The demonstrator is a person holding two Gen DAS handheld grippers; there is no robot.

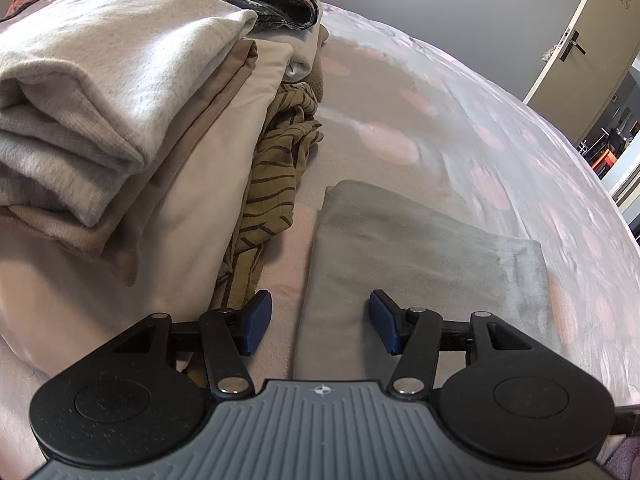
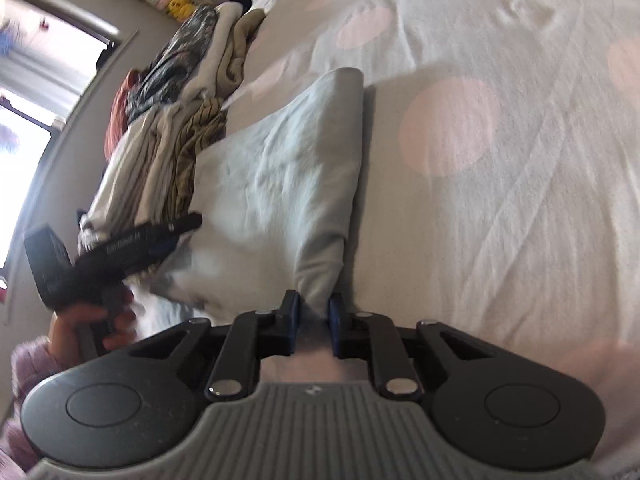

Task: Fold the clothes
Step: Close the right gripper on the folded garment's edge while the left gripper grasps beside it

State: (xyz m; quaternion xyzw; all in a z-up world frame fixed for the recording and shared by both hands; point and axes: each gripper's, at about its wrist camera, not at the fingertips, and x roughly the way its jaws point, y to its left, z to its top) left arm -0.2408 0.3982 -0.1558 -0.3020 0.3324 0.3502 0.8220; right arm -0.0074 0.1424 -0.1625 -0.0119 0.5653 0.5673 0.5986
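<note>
Bed [image 1: 460,92], pink-dotted cover. Grey garment [image 1: 420,248]: folded flat beside clothes pile [image 1: 120,100]; soft, light, limp, likely sags. Right gripper [image 2: 313,314] fingers clamped on near corner; left gripper [image 1: 320,322] fingers apart, empty. Best hold: corners, doubled edge.

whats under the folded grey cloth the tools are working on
Only the bedspread with pink dots shows around the folded grey cloth. Whatever lies directly beneath is covered. The right tool pinches its near corner; the left tool is open over its edge.
</note>
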